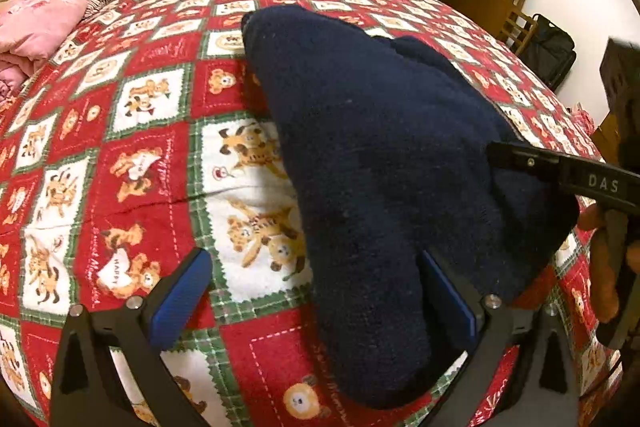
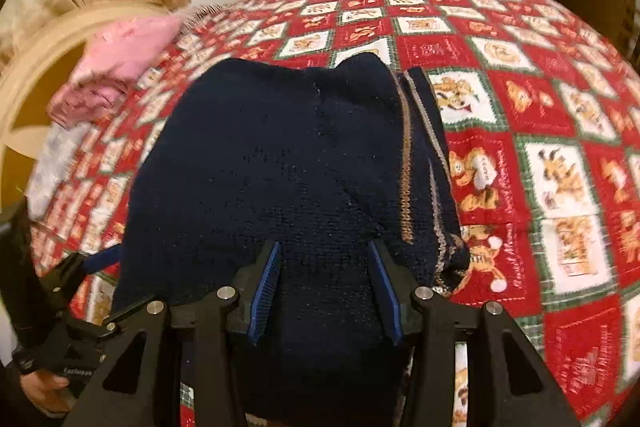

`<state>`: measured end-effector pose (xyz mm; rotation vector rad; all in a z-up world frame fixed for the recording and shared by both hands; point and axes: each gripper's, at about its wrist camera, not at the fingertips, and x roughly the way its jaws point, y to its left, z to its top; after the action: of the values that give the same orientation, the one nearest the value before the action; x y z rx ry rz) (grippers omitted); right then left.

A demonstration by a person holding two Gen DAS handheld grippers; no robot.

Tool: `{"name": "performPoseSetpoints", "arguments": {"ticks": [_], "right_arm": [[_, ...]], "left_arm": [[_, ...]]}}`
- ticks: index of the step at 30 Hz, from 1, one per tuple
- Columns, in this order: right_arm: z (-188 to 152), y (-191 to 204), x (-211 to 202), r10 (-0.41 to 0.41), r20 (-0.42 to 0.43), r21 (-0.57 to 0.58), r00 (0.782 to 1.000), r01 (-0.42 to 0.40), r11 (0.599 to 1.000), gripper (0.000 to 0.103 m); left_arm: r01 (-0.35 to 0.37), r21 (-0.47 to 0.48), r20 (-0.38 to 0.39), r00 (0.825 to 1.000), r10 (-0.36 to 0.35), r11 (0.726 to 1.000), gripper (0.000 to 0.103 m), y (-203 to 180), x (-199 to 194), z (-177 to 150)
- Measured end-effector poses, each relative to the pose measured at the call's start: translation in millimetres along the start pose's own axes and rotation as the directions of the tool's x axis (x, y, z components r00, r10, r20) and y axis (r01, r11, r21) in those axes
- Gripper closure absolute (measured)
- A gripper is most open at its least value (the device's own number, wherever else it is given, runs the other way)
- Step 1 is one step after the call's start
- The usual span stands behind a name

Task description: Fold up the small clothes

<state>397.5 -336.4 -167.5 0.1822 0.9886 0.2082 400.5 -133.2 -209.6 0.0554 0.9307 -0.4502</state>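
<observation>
One garment: a dark navy knit (image 2: 280,163) is lying bunched on the bed's red bear-print bedspread (image 1: 132,147), its brown-and-grey striped trim (image 2: 406,163) showing along the right edge in the right wrist view.
Left gripper (image 1: 320,291): its fingers are standing wide, one blue pad (image 1: 180,303) over bare bedspread, the other at the knit's near edge; no pad is pressing on cloth.
Right gripper (image 2: 326,287): its fingers are sitting half-parted over the knit's near part; cloth is lying between them, but they do not look clamped on it.
Progress: the knit is looking partly gathered, doubled over itself rather than spread flat, yet its outline is lumpy and uneven, so I judge the fold unfinished.
Left to do: probably squaring the edges, making at least one more fold, and flattening the bundle.
Surroundings: a pink cloth (image 1: 36,27) is lying at the bed's far left, well apart from the knit.
</observation>
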Motion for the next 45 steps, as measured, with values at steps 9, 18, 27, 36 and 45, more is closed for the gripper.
{"name": "performPoseSetpoints", "arguments": {"ticks": [9,18,27,36,45], "right_arm": [[-13.2,7.0,0.0,-0.038,0.016,-0.101,0.999,0.040,0.994,0.057],[-5.0,-10.0,-22.5,0.070,0.021,-0.012,0.997,-0.069,0.998,0.055],[10.0,-8.9,-6.1,0.006,0.001,-0.018,1.000,-0.006,1.000,0.047],[35.3,-59.5,-33.5,0.114,0.128,0.171,0.985,-0.135,0.976,0.045],[47.2,-98.5,22.0,0.157,-0.007,0.293,0.988,-0.148,0.945,0.035]], "left_arm": [[0.006,0.011,-0.007,1.000,-0.005,1.000,0.000,0.2,-0.7,0.4],[0.032,-0.026,0.127,0.992,-0.028,0.999,0.000,17.9,-33.3,30.1],[0.068,-0.077,0.058,0.996,-0.064,0.995,0.000,31.7,18.4,52.7],[0.184,-0.146,0.076,0.982,-0.174,0.972,0.000,47.7,20.1,65.1],[0.301,-0.204,0.014,0.952,-0.305,0.932,0.000,42.7,50.8,67.2]]}}
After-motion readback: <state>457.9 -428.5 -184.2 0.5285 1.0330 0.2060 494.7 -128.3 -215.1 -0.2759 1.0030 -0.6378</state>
